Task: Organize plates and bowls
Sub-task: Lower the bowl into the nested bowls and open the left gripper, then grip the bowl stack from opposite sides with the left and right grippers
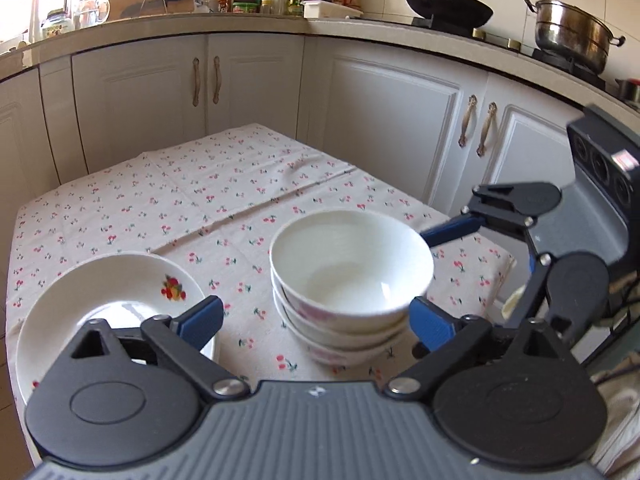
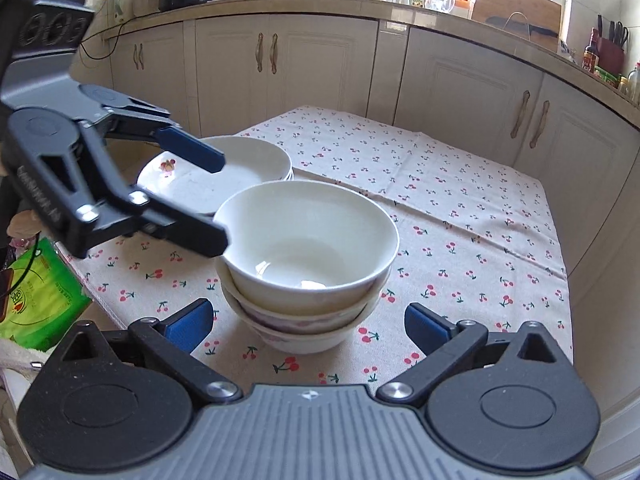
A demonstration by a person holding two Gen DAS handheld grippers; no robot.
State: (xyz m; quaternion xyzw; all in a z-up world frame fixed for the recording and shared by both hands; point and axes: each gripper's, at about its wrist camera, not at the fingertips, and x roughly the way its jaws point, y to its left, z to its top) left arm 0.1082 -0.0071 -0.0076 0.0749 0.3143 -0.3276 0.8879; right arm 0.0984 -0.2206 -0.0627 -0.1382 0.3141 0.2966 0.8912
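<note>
Bowls (image 2: 306, 264) stacked mid-table, dead ahead at twelve o'clock of the right gripper (image 2: 316, 326), nearer than the left gripper (image 1: 316, 322); plates (image 1: 116, 300) at ten o'clock. Both sets of jaws wide, holding nothing.

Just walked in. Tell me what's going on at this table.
A person is tidying dishes with a handheld gripper in each hand. On the cherry-print tablecloth the bowls sit nested in one stack, and the plates are stacked beside it. Both the left gripper and the right gripper are open and hold nothing. The left one's fingers sit either side of the bowl stack's rim, close to it; the right one is just short of the stack.
</note>
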